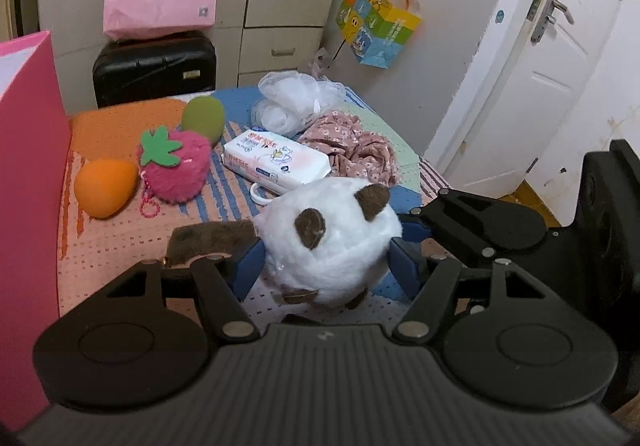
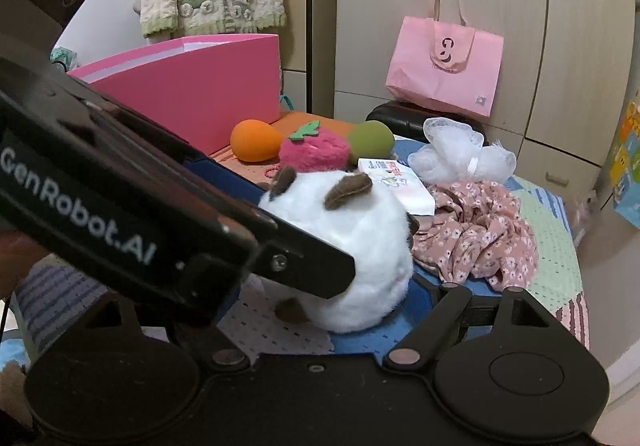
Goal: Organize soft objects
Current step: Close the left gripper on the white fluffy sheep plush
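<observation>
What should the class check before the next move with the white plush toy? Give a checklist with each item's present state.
1. Plush toy sits between the left claw pads: ok.
2. Left claw squeezing firmly: cannot tell; the fur hides the contact.
3. Right claw also around the toy: cannot tell; the left claw hides one side.
4. Brown fuzzy piece clear of the left claw: not ok; it lies right beside one pad.
5. Pink box open on top: ok.
</observation>
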Available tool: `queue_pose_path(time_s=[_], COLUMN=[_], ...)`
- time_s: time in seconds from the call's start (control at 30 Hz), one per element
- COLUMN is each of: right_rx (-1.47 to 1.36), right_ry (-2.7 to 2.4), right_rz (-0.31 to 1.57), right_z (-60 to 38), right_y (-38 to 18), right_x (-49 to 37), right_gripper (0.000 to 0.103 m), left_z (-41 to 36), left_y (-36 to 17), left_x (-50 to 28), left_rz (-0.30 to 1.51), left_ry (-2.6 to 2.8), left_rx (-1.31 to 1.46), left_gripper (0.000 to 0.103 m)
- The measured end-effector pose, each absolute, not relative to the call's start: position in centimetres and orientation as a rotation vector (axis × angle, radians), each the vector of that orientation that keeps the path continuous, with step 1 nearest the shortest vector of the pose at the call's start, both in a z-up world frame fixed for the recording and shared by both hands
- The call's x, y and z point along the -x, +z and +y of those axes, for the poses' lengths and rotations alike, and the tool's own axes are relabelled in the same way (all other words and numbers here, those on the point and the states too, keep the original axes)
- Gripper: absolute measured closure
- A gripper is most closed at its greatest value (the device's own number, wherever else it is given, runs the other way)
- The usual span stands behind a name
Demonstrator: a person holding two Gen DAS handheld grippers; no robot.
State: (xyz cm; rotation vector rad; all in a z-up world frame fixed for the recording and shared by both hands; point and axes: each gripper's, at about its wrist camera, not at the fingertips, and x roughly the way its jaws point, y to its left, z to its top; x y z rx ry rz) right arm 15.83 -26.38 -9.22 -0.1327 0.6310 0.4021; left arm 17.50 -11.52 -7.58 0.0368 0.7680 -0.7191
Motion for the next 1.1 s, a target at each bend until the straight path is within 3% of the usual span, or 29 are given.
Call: queue_pose_path(time_s=[0.1, 0.27, 0.93, 1.1], right_rx=[0.104, 0.13, 0.131, 0.13], right_ry=[0.38, 0.349, 0.343, 0.416], right_rz=[0.633, 0.632, 0.632, 0.608], right_z=[-26.9, -26.5, -25.1, -23.9], right_y=[-9.1, -8.9, -6.3, -4.9], right_x=[-15.9, -15.5, -11.3, -9.2], right_gripper=[0.03, 0.031, 0.021, 0.021], left_z=[-11.7, -11.9, -9.7, -8.9], left_y=[-7.6, -7.5, -6.1, -5.2], left_x=[-17.1, -16.3, -13.7, -12.1], left_rz=[0.747, 0.726, 0.783, 0.774], left_ry=[-0.715, -0.702, -0.75, -0.758], left_rx=[-0.055, -0.065, 0.043, 0.023], left_gripper=[0.038, 0.038, 0.038, 0.043])
